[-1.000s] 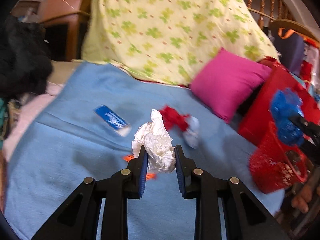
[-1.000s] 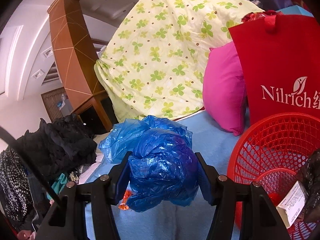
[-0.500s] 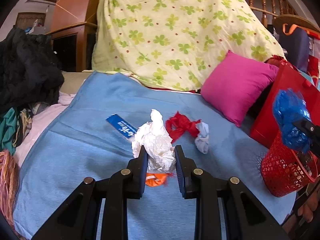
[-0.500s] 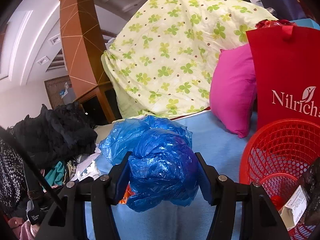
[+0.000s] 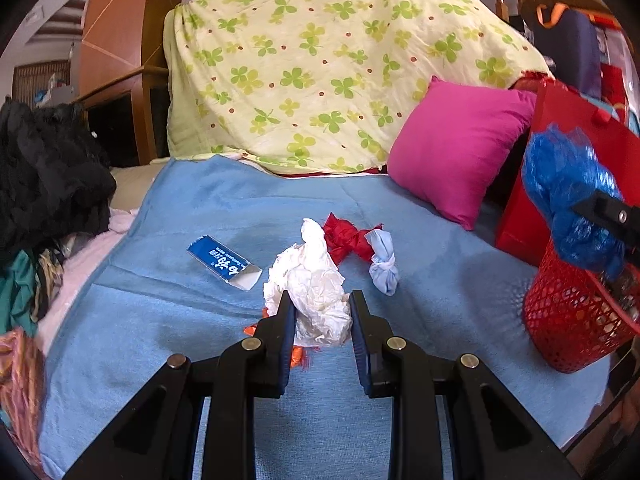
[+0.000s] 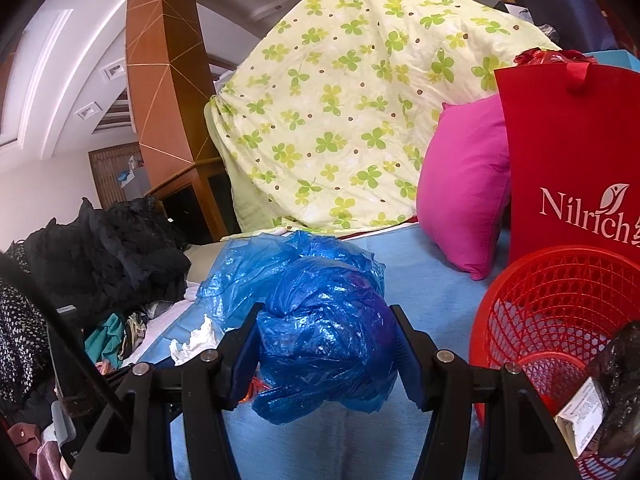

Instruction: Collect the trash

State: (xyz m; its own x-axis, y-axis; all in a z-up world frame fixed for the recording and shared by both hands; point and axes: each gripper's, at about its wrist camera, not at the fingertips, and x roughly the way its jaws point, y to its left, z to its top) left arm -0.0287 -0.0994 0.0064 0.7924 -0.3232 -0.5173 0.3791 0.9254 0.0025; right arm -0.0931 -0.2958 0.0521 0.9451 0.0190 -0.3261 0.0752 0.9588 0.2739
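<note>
Both tools are loaded. Our left tool (image 5: 320,318) is clamped on a crumpled white tissue wad (image 5: 310,284), held just above the blue blanket (image 5: 200,320) on the bed. Our right tool (image 6: 326,350) is clamped on a bunched blue plastic bag (image 6: 320,328), jaws about half apart because the bundle is bulky, held beside the red mesh basket (image 6: 532,300). Handling, as we judge it: tissue is very light, soft, crushes flat, no slip risk, grip anywhere on the bulk. Plastic bag is light but slick and springy, loose film trails out to one side, so hold it at the dense knot in the middle, not the loose edge. Trash not yet collected on the blanket: flat blue carton (image 5: 224,264), stiff, best pinched across its thin edges; red crumpled wrapper (image 5: 346,238) and a pale blue knotted wad (image 5: 384,268), touching each other, both soft; an orange scrap (image 5: 296,356) under the left tool, mostly hidden. Containers: the red basket sits at the bed edge next to a red tote bag (image 6: 572,152) and already holds a small white printed box (image 6: 580,412) and something dark and crumpled (image 6: 620,380), plenty of room left. Tote contents are not readable. Pink pillow (image 5: 456,152) and the clover quilt (image 5: 320,60) are not trash.
</note>
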